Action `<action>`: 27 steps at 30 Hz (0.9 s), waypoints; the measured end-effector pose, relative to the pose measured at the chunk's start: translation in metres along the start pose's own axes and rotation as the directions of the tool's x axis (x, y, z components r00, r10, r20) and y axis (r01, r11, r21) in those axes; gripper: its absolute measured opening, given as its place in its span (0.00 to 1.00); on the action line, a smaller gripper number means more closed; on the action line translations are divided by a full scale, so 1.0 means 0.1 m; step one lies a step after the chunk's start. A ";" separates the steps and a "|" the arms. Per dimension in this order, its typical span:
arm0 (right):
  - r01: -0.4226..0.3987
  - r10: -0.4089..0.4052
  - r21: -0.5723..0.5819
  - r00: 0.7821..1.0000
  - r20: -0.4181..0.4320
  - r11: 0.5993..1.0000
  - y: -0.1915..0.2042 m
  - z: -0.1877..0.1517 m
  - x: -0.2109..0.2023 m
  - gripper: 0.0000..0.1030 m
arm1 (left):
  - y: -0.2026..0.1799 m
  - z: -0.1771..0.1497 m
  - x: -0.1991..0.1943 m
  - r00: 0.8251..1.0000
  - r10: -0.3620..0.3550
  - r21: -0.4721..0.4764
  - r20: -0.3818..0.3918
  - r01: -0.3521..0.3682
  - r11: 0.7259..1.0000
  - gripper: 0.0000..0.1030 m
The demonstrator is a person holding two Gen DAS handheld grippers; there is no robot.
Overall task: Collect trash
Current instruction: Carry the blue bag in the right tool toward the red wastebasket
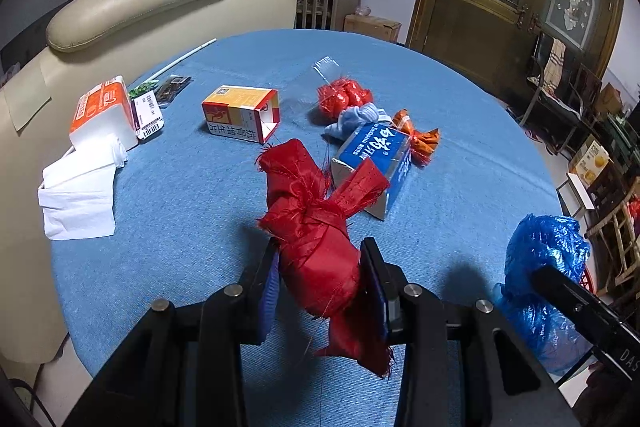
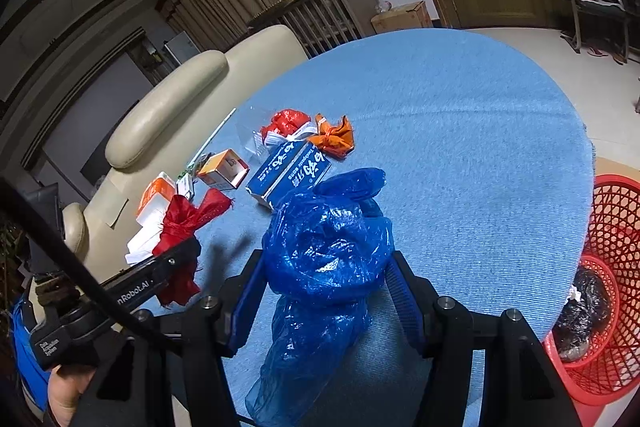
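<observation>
Your left gripper [image 1: 320, 275] is clamped on a knotted red fabric bundle [image 1: 316, 227], both pads bearing on its lower body. The bundle's long axis runs forward along the fingers, with the knot and frayed tails projecting beyond the tips and a loose tail hanging below the jaws. It is held clear above the blue tablecloth [image 1: 192, 211].

Your right gripper [image 2: 326, 283] is clamped on a crumpled blue plastic bag [image 2: 328, 247]. The bag bulges above the fingers and trails down between them toward you.

The red mesh waste basket [image 2: 612, 227] stands off the table edge, to the right of the right gripper and below table level. It already contains dark bagged waste. The right gripper is the nearer of the two to the basket; the left gripper is on the far side, with the right gripper between it and the basket. Judged from this layout, discharge the right load first, then carry the left load across.

Remaining on the cloth, ahead of both grippers:
- a blue toothpaste box [image 1: 376, 163], just beyond the red bundle
- an open orange-and-white medicine carton [image 1: 240, 113]
- an orange wrapper [image 1: 420, 139]
- a red crumpled wrapper [image 1: 342, 97]
- a tissue pack [image 1: 102, 115] with loose white tissue [image 1: 80, 199], to the left
</observation>
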State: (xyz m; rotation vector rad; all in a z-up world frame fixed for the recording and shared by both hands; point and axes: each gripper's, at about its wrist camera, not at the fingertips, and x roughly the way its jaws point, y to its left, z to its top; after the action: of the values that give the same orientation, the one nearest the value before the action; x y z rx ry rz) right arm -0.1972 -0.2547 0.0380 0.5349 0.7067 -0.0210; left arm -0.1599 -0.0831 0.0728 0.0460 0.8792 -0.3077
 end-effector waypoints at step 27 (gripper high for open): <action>0.049 -0.055 0.081 0.996 0.072 0.996 -0.30 -0.02 -0.43 0.61 | -0.63 0.02 -0.06 0.996 -0.085 0.135 0.002 0.084 0.987 0.39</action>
State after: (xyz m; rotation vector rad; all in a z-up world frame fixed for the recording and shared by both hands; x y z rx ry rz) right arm -0.2375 -0.2861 0.0496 0.5882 0.6488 -0.1175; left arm -0.1800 -0.1422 0.0843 0.1333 0.8533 -0.4469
